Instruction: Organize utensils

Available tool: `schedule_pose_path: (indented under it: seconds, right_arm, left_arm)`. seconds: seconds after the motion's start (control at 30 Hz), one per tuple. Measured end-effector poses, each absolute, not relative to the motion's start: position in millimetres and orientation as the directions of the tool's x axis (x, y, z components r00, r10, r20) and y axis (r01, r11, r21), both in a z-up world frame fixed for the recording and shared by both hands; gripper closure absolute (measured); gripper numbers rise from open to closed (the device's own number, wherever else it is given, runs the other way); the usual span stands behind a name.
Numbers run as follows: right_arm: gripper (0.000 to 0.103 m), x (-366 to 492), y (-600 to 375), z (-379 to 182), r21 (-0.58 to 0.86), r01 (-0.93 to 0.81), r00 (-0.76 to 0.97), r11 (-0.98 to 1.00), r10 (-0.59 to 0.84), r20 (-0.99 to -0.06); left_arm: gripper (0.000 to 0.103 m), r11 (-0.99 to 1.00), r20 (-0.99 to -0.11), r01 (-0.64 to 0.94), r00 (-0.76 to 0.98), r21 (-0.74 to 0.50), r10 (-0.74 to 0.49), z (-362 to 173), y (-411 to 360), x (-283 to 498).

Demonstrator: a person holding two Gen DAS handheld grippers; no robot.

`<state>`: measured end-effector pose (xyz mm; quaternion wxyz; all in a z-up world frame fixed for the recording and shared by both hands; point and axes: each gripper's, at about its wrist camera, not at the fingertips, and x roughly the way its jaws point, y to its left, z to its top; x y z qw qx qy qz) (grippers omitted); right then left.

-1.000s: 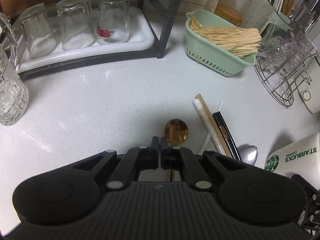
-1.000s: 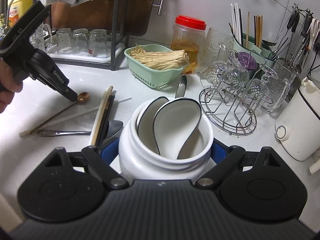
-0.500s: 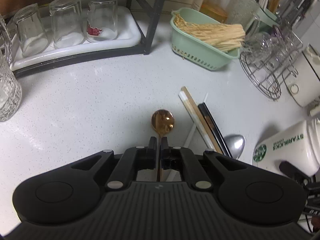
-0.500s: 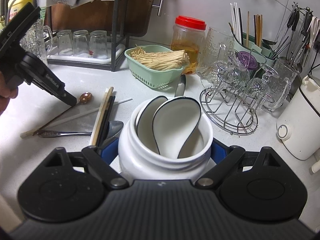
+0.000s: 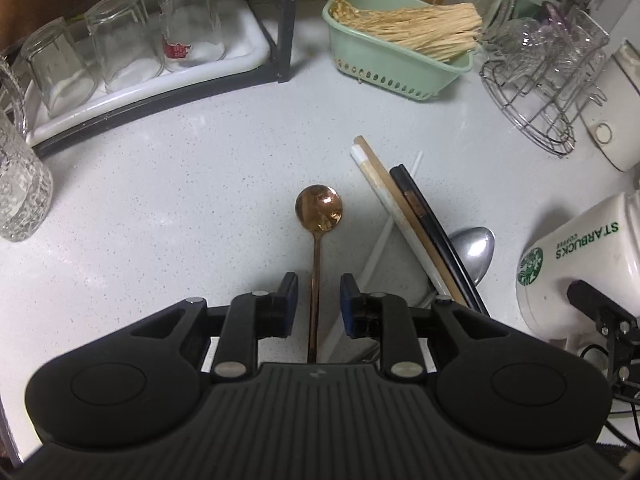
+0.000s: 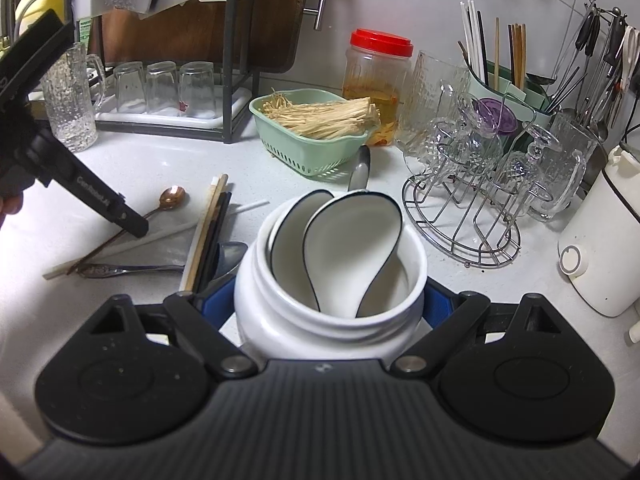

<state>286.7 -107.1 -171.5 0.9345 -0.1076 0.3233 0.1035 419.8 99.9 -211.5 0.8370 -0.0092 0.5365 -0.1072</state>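
From the left wrist, the left tongs (image 5: pixel 319 294) point down at the speckled worktop (image 5: pixel 180 184), their jaws opening, with the handle of the copper spoon (image 5: pixel 319 216) running between the blue pads (image 5: pixel 290 292) and touching neither. The spoon's bowl lies ahead of the tongs; just to its right lie the chopsticks (image 5: pixel 404 216), crossing a steel spoon (image 5: pixel 474 250). A mug (image 5: pixel 580 264) lies tilted at the right edge, and a green basket (image 5: pixel 376 64) sits farther back. From the right wrist, the right tongs (image 6: pixel 330 300) are clamped on a white jar (image 6: pixel 280 320) that holds two white soup spoons (image 6: pixel 352 240), bowls up. To the left, on the worktop, the copper spoon (image 6: pixel 172 197) lies beside the chopsticks (image 6: pixel 208 232), with the left tongs' tip (image 6: pixel 134 226) at its handle.
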Motion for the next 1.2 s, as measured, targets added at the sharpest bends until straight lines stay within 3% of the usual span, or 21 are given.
schedule_pose_path:
  seconds: [0.17,0.23,0.3,0.53,1.0,1.07,1.2]
  right_arm:
    - [0.01,286.7,-107.2,-171.6,-0.136,-0.273,0.769,0.953,0.131,-0.626]
    - [0.01,287.2,-107.4,-171.7,-0.134,-0.275,0.768,0.952,0.134,-0.626]
    - [0.01,287.8,-107.4,-172.0,-0.134,-0.277,0.768,0.952,0.136,-0.626]
    - [0.009,287.9,-107.1,-172.1,-0.136,-0.278,0.768,0.951,0.136,-0.626]
    - [0.009,287.1,-108.8,-174.6,-0.137,-0.287,0.776,0.948,0.147,-0.614]
    - [0.009,287.1,-109.2,-174.7,-0.135,-0.289,0.775,0.948,0.149,-0.615]
    - [0.009,288.2,-109.8,-175.3,-0.133,-0.295,0.773,0.946,0.154,-0.616]
  left_arm:
    - [0.08,0.98,-0.93,0.183,0.342,-0.073,-0.133,-208.7,94.1,421.1]
    - [0.092,0.977,-0.937,0.208,0.331,-0.042,-0.111,-208.1,90.9,417.6]
    - [0.097,0.974,-0.938,0.221,0.327,-0.041,-0.114,-207.8,90.2,413.3]
    - [0.098,0.976,-0.93,0.204,0.339,-0.076,-0.144,-201.6,98.9,404.9]
    - [0.098,0.952,-0.88,0.237,0.388,-0.191,-0.274,-135.0,80.1,380.0]
    - [0.103,0.946,-0.876,0.246,0.384,-0.209,-0.293,-128.7,75.1,379.7]
    - [0.103,0.938,-0.87,0.286,0.39,-0.198,-0.302,-116.6,64.0,384.0]
